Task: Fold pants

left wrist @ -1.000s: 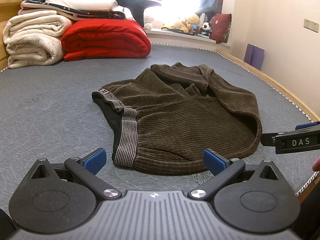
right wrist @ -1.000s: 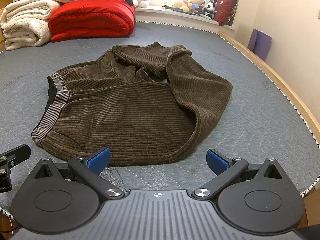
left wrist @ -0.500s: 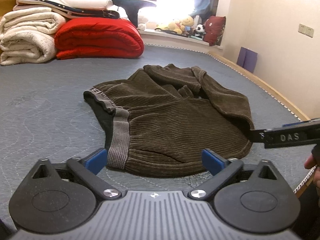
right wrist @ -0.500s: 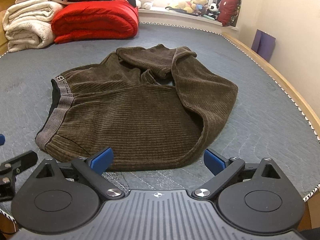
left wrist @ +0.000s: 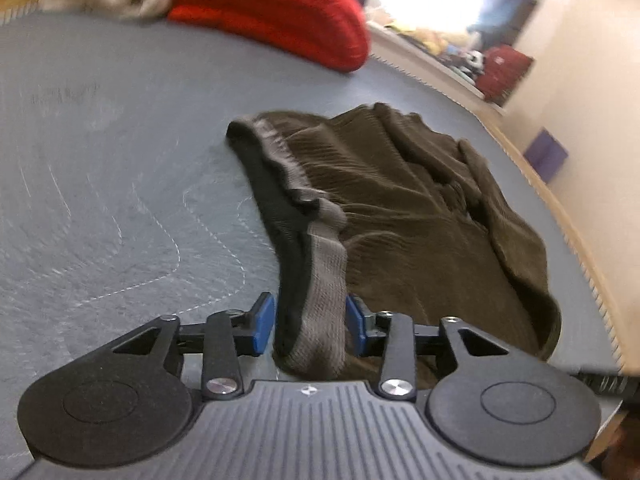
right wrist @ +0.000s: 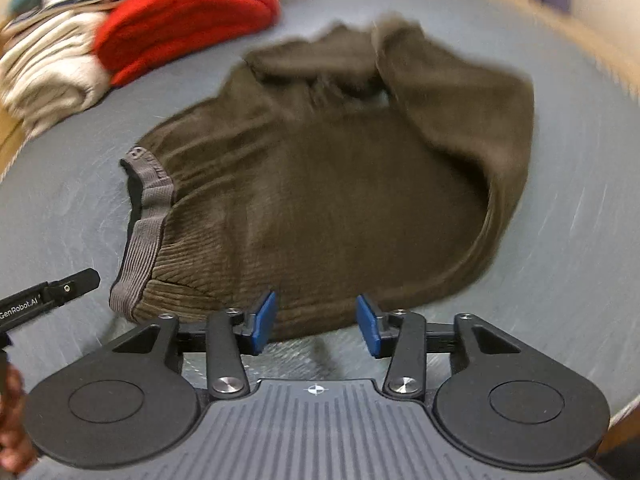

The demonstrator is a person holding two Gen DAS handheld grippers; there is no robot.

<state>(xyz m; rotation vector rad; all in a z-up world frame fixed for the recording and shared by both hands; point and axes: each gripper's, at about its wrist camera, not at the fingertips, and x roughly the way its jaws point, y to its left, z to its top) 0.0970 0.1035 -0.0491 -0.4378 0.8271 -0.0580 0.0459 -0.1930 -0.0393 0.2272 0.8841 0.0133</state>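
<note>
Dark brown corduroy pants (left wrist: 408, 216) with a grey elastic waistband (left wrist: 326, 276) lie crumpled on the grey quilted bed (left wrist: 100, 184). My left gripper (left wrist: 310, 324) has its blue pads on both sides of the near end of the waistband, narrowed around it. In the right wrist view the pants (right wrist: 340, 184) lie ahead, and my right gripper (right wrist: 316, 322) is partly open with the near hem of the pants between its pads. The left gripper's tip (right wrist: 60, 290) shows at the left edge, beside the waistband corner (right wrist: 136, 276).
A folded red quilt (left wrist: 272, 12) and rolled cream blankets (right wrist: 48, 76) are stacked at the far end of the bed. The bed's wooden edge (left wrist: 560, 208) and a wall run along the right. Both views are motion-blurred.
Both grippers moved forward and down to the pants' near edge and narrowed. The left one now straddles the waistband end; the right one reached the hem.
</note>
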